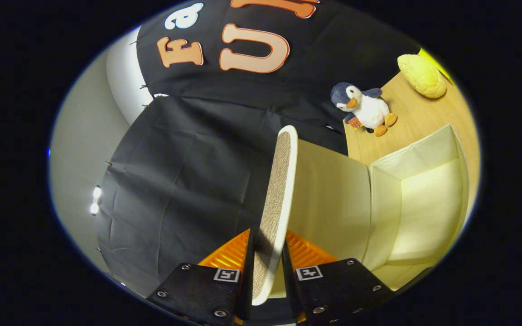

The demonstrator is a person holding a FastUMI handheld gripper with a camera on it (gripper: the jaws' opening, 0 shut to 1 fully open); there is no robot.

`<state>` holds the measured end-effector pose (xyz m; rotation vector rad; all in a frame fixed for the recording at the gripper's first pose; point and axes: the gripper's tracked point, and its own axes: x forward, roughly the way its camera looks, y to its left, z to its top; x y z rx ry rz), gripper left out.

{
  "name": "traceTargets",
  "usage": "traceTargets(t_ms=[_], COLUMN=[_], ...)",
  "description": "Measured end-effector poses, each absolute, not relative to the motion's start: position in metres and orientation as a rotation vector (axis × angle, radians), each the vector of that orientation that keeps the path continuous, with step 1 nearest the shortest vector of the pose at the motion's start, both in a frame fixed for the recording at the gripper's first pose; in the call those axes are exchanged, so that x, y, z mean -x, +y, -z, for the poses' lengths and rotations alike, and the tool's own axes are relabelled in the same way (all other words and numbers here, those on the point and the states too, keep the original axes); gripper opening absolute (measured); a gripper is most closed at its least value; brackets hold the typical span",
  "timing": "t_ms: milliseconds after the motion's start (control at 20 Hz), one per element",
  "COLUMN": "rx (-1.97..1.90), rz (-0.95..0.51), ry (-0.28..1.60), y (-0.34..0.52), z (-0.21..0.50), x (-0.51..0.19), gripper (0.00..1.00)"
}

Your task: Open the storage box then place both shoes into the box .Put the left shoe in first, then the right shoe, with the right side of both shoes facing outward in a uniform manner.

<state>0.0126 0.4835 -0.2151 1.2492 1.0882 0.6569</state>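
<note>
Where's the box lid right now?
In the gripper view, the lid stands raised on edge between the fingers, which are shut on it. The open box lies just beyond, with the toy penguin farther back.

Storage box (419, 203) open, pale cream fabric walls, bare inside as far as shows, standing on the wooden surface, its lid (277, 199) woven-textured with white rim, raised on edge, pinched between the gripper (268, 267) fingers
</note>
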Motion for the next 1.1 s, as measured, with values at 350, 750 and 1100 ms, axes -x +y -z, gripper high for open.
traceTargets(t_ms=[350, 750, 1100], rx=[-1.124, -1.051, -0.942], rz=[-0.654, -0.738, -0.695], ry=[1.058, 1.036, 1.001], y=[0.463, 0.479, 0.440], z=[0.227, 0.189, 0.204], x=[-0.006, 0.001, 0.009], gripper=[0.70, 0.88, 0.91])
